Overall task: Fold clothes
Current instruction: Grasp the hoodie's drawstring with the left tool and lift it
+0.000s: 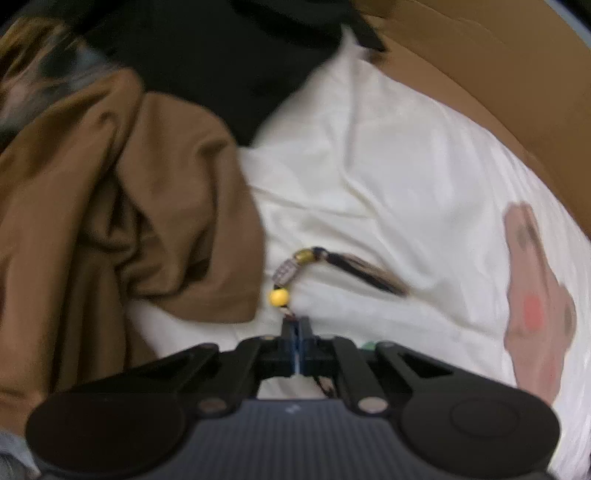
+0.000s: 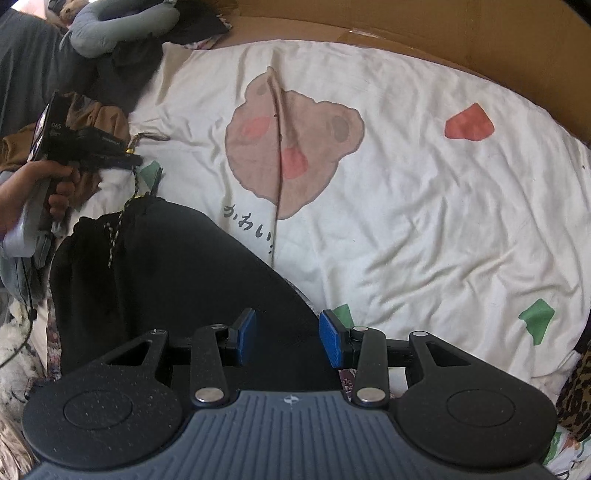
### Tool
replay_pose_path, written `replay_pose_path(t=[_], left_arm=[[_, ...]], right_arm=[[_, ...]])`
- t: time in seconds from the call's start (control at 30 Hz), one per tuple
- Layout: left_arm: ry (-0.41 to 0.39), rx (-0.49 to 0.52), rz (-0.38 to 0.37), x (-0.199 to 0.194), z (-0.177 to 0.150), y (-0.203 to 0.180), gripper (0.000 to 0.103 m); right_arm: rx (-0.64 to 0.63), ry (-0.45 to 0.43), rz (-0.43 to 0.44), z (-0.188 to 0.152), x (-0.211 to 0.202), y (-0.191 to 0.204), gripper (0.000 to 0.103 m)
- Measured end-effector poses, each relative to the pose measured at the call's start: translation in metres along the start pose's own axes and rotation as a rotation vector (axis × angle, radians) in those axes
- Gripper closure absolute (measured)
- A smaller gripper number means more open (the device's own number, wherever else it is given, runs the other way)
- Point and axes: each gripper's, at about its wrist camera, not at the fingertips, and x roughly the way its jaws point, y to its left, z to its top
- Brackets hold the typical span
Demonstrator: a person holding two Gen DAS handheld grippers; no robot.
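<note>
Bedding (image 2: 424, 206), white with a bear print, spreads widest. Black garment (image 2: 177, 280) lies crumpled at its near-left edge, drawcord (image 1: 291, 273) beaded. Left gripper (image 1: 296, 325) is clamped on that cord; right gripper (image 2: 288, 338) gapes above the fabric.

A white bedsheet (image 2: 424, 206) printed with a bear face fills the frame; brown cardboard (image 2: 461, 33) curves along the top right. A grey pillow (image 2: 122, 26) sits upper left.

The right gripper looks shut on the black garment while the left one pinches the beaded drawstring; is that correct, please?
Not quite: the right gripper is open, its blue pads apart over the black garment, as the right wrist view shows. The left gripper is indeed shut on the beaded drawstring.
</note>
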Motion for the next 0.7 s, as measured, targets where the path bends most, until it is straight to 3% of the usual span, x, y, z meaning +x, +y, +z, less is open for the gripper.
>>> replay_pose_path(t=[0.27, 0.5, 0.7], left_arm=[[-0.057, 0.052, -0.083, -0.055, -0.019, 0.002, 0.102], [-0.086, 0.125, -0.16, -0.113, -0.065, -0.01, 0.102], [-0.073, 0.195, -0.184, -0.132, -0.104, -0.023, 0.102]], right_arm=[[-0.004, -0.042, -0.02, 0.013, -0.018, 0.0, 0.058], [0.0, -0.061, -0.026, 0.02, -0.03, 0.001, 0.058], [-0.016, -0.068, -0.014, 0.022, -0.036, 0.011, 0.058]])
